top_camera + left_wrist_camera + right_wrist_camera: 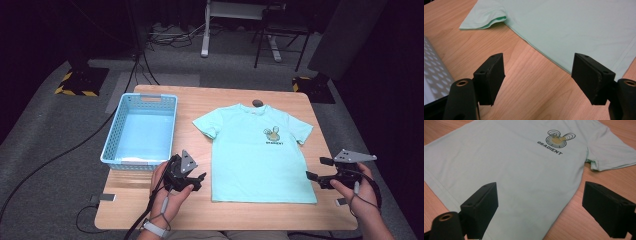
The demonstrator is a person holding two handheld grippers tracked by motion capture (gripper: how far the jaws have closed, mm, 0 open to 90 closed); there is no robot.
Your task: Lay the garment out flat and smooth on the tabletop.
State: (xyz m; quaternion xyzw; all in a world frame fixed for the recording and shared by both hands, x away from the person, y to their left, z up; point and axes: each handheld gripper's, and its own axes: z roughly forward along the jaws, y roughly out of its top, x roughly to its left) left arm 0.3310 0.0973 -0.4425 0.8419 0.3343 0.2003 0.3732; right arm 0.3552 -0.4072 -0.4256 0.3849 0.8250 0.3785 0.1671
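Observation:
A mint-green T-shirt (255, 155) lies flat on the wooden table (150, 207), collar toward the far edge, with a small round logo (273, 134) on its chest. My left gripper (201, 180) hovers just off the shirt's near left edge, open, with bare wood and the shirt's side hem (544, 53) between its jaws. My right gripper (317, 169) is at the shirt's near right edge, open and holding nothing. In the right gripper view the shirt (519, 170) and its logo (557, 140) lie under my right gripper (540, 190). My left gripper (537, 62) stands wide.
A light blue perforated basket (114, 145) stands empty on the table's left side, close behind my left hand; its wall (431, 77) is in the left gripper view. A small dark round object (257, 103) sits by the shirt's collar. Cables run across the floor beyond.

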